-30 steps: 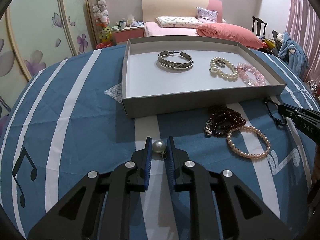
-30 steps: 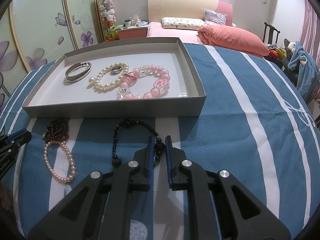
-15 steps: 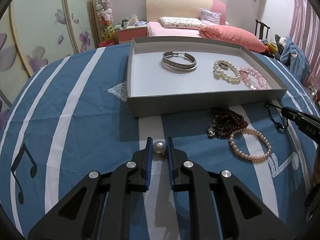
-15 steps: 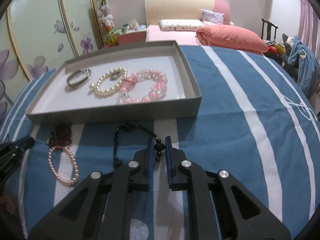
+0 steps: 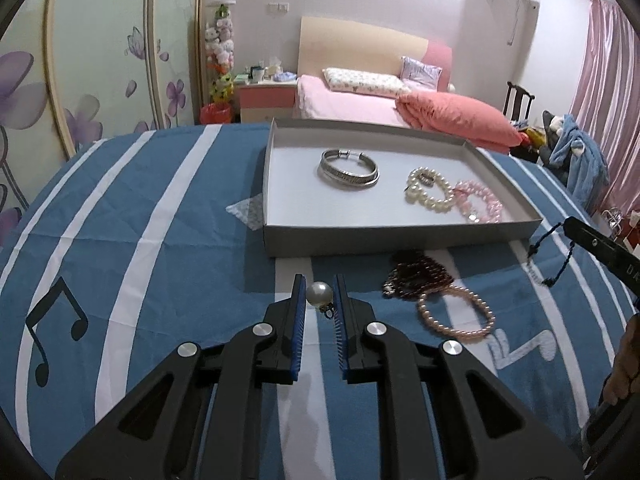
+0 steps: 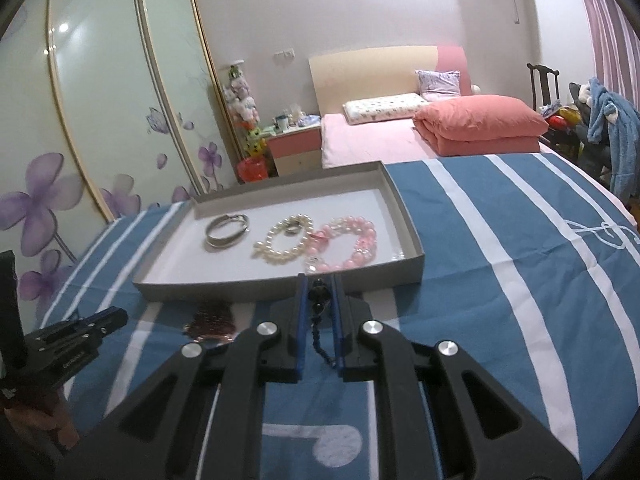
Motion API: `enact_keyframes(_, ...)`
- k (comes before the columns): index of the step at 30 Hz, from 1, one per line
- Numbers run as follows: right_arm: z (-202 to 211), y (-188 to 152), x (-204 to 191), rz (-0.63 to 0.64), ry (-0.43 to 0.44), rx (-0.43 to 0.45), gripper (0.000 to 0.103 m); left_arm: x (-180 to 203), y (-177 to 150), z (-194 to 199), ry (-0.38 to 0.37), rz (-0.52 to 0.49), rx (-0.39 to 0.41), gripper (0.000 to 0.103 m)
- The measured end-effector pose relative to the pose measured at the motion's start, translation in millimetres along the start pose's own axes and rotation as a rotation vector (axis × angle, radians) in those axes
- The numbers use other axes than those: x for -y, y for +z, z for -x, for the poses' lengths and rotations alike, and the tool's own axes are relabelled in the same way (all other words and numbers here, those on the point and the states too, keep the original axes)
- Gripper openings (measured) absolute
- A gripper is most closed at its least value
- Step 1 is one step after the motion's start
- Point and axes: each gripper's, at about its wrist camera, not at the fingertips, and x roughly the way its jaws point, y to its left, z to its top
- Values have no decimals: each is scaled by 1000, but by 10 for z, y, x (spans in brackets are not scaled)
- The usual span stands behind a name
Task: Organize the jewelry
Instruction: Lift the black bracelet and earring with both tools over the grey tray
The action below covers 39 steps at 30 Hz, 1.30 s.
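A: How do the jaws stand?
B: Both are clenched. The left gripper grips a pearl earring; the right gripper grips a black bead necklace, lifted off the cloth.
A: And the rest, biggest first?
B: The striped surface; at twelve o'clock a grey tray with bangle, pearl bracelet and pink bracelet. At two o'clock, outside it, a dark red bracelet touches a pink pearl bracelet.
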Motion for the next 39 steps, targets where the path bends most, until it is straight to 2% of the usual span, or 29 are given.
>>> enact_keyframes(11,153,-8,-110,12,28,33,12,20,-2,69,-15,24,14,14)
enact_keyframes(25,291,17,-272,70,22,106,12,101,43,215,-7,29,86,14)
enact_keyframes(30,378,32,-373,106,10,163,12,147,52,328,26,11,163,14)
enact_keyframes(39,584,43,-576,174,-18,296,12,330,71,626,93,-48,355,14)
